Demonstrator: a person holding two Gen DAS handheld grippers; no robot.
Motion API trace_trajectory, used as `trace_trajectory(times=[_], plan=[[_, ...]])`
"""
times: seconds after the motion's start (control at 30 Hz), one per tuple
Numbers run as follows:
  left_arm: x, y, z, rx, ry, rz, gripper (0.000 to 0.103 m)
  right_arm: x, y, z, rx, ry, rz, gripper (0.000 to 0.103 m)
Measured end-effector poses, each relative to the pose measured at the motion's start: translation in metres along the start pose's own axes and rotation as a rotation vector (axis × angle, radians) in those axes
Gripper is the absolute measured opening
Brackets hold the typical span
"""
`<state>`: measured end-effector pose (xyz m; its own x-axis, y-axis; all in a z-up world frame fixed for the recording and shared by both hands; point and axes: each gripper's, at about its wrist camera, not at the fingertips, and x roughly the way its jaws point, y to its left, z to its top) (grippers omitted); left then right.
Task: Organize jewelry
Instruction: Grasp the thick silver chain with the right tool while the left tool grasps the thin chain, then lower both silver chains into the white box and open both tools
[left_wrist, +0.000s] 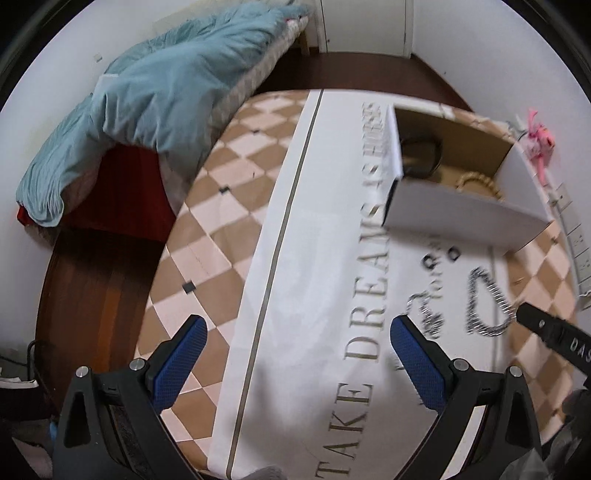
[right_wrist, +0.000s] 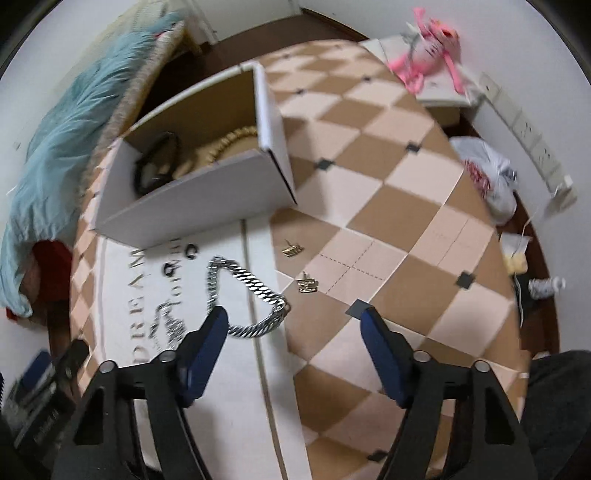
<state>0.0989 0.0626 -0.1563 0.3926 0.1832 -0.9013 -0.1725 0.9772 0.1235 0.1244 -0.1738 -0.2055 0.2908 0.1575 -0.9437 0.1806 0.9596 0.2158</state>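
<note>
A white cardboard box (right_wrist: 199, 199) stands on the table and holds a black bracelet (right_wrist: 157, 162) and a beige bead bracelet (right_wrist: 225, 144). It also shows in the left wrist view (left_wrist: 461, 214). A thick silver chain (right_wrist: 247, 284) lies on the white cloth in front of the box, also in the left wrist view (left_wrist: 487, 306). A thin silver chain (right_wrist: 166, 317) and small dark rings (right_wrist: 190, 253) lie left of it. Two gold earrings (right_wrist: 307, 285) lie on the checkered cover. My right gripper (right_wrist: 293, 332) is open just short of the thick chain. My left gripper (left_wrist: 295, 343) is open over the cloth.
The white cloth (left_wrist: 314, 258) with gold letters lies on the checkered table cover (right_wrist: 388, 206). A bed with a teal quilt (left_wrist: 147, 103) is to the left. A pink plush toy (right_wrist: 432, 44) and a white plastic bag (right_wrist: 484, 173) are beyond the table's right edge.
</note>
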Motion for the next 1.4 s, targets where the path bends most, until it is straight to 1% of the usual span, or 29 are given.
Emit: trace_trajectory(times=[0.03, 0.1, 0.13, 0.2, 0.23, 0.27, 0.3, 0.33, 0.37, 0.5, 0.6, 0.8, 0.87, 0.9, 0.93, 0.97, 1.0, 1.07, 1.1, 1.13, 1.17, 1.2, 1.23, 1.3, 1.37, 1.4], plan=[[0.004, 0.0, -0.002, 0.001, 0.005, 0.006, 0.102, 0.004, 0.001, -0.001, 0.003, 0.002, -0.003, 0.069], [0.01, 0.0, -0.007, 0.007, 0.009, 0.019, 0.102, 0.008, 0.01, -0.004, -0.024, -0.034, -0.044, 0.067], [0.011, -0.001, -0.009, 0.014, 0.01, 0.024, 0.102, 0.011, 0.013, -0.004, -0.036, -0.029, -0.059, 0.064], [0.013, -0.002, -0.014, 0.029, 0.008, 0.033, 0.102, 0.014, 0.024, -0.007, -0.068, -0.051, -0.118, 0.06], [0.013, -0.004, -0.016, 0.038, 0.006, 0.039, 0.102, 0.015, 0.029, -0.009, -0.084, -0.061, -0.151, 0.057], [0.014, -0.005, -0.018, 0.047, 0.006, 0.041, 0.102, 0.016, 0.035, -0.011, -0.11, -0.073, -0.187, 0.046], [0.015, -0.006, -0.018, 0.052, 0.008, 0.04, 0.101, 0.015, 0.039, -0.013, -0.135, -0.091, -0.202, 0.038], [0.015, -0.009, -0.022, 0.065, 0.008, 0.038, 0.101, 0.014, 0.042, -0.014, -0.147, -0.099, -0.196, 0.018], [0.018, -0.011, -0.024, 0.075, 0.008, 0.041, 0.102, 0.014, 0.045, -0.017, -0.168, -0.103, -0.2, 0.008], [0.023, -0.021, -0.028, 0.103, 0.018, 0.035, 0.102, 0.009, 0.035, -0.024, -0.174, -0.094, -0.171, 0.008], [0.022, -0.032, -0.03, 0.122, 0.014, 0.012, 0.102, 0.001, 0.015, -0.029, -0.143, -0.07, -0.14, 0.008], [0.024, -0.062, -0.027, 0.148, 0.036, -0.128, 0.1, -0.012, -0.022, -0.034, -0.09, -0.065, -0.126, 0.008], [0.026, -0.072, -0.024, 0.167, 0.041, -0.145, 0.087, -0.013, -0.031, -0.034, -0.067, -0.066, -0.125, 0.008], [0.028, -0.078, -0.023, 0.18, 0.048, -0.147, 0.076, -0.012, -0.035, -0.032, -0.059, -0.064, -0.123, 0.008], [0.031, -0.084, -0.022, 0.191, 0.062, -0.156, 0.069, -0.011, -0.037, -0.031, -0.053, -0.063, -0.12, 0.008], [0.029, -0.086, -0.021, 0.188, 0.049, -0.168, 0.067, -0.01, -0.039, -0.03, -0.046, -0.061, -0.118, 0.008], [0.03, -0.089, -0.021, 0.192, 0.049, -0.166, 0.062, -0.01, -0.041, -0.03, -0.045, -0.063, -0.119, 0.008], [0.029, -0.096, -0.018, 0.205, 0.044, -0.18, 0.048, -0.009, -0.042, -0.027, -0.045, -0.063, -0.119, 0.008], [0.028, -0.099, -0.016, 0.211, 0.043, -0.19, 0.035, -0.009, -0.042, -0.027, -0.045, -0.063, -0.119, 0.008], [0.028, -0.101, -0.015, 0.215, 0.042, -0.19, 0.028, -0.008, -0.043, -0.026, -0.044, -0.064, -0.117, 0.008], [0.028, -0.104, -0.014, 0.224, 0.04, -0.187, 0.025, -0.008, -0.043, -0.025, -0.043, -0.064, -0.117, 0.008], [0.027, -0.106, -0.013, 0.232, 0.037, -0.182, 0.015, -0.009, -0.042, -0.026, -0.043, -0.064, -0.117, 0.008], [0.027, -0.106, -0.011, 0.234, 0.035, -0.177, 0.008, -0.009, -0.041, -0.025, -0.042, -0.064, -0.116, 0.008], [0.028, -0.103, -0.008, 0.229, 0.035, -0.189, 0.007, -0.009, -0.042, -0.025, -0.04, -0.061, -0.11, 0.008], [0.029, -0.096, -0.007, 0.212, 0.04, -0.216, 0.006, -0.011, -0.042, -0.025, -0.033, -0.059, -0.09, 0.004], [0.03, -0.092, -0.005, 0.206, 0.043, -0.226, 0.006, -0.012, -0.041, -0.024, -0.034, -0.061, -0.084, 0.004]])
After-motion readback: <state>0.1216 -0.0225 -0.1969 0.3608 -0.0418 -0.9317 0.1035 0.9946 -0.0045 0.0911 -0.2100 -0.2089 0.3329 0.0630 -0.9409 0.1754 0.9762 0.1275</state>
